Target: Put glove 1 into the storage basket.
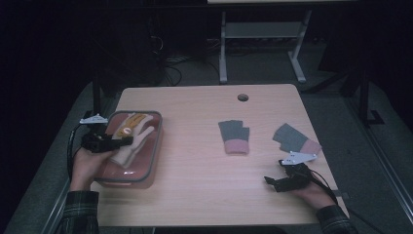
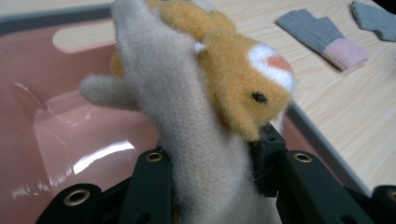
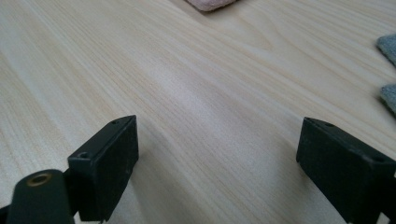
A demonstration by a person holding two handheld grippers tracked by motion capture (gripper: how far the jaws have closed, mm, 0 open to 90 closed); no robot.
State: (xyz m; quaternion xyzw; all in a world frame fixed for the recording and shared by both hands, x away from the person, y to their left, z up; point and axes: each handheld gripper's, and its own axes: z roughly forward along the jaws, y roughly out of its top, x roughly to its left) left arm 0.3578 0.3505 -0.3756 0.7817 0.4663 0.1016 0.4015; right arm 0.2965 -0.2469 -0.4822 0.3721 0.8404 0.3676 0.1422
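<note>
A cream glove [image 1: 139, 136] with an orange plush animal face on its back hangs over a pink tub [image 1: 155, 152] with a grey rim at the table's left. My left gripper [image 1: 126, 141] is shut on the glove. In the left gripper view its black jaws [image 2: 215, 156] pinch the cream glove [image 2: 187, 116] low down, with the pink tub [image 2: 60, 121] behind it. A grey fingerless glove with a pink cuff [image 1: 234, 138] lies mid-table, and its twin [image 1: 295, 138] lies to the right. Near the front right, my right gripper [image 1: 271, 182] is open just above bare wood [image 3: 219, 135].
The wooden table [image 1: 204, 107] has a round cable hole [image 1: 243, 97] near its far edge. A pink cuff [image 3: 210, 3] and grey glove fingers [image 3: 388, 46] edge the right gripper view. Beyond the table stand a desk frame [image 1: 263, 44] and cables on a dark floor.
</note>
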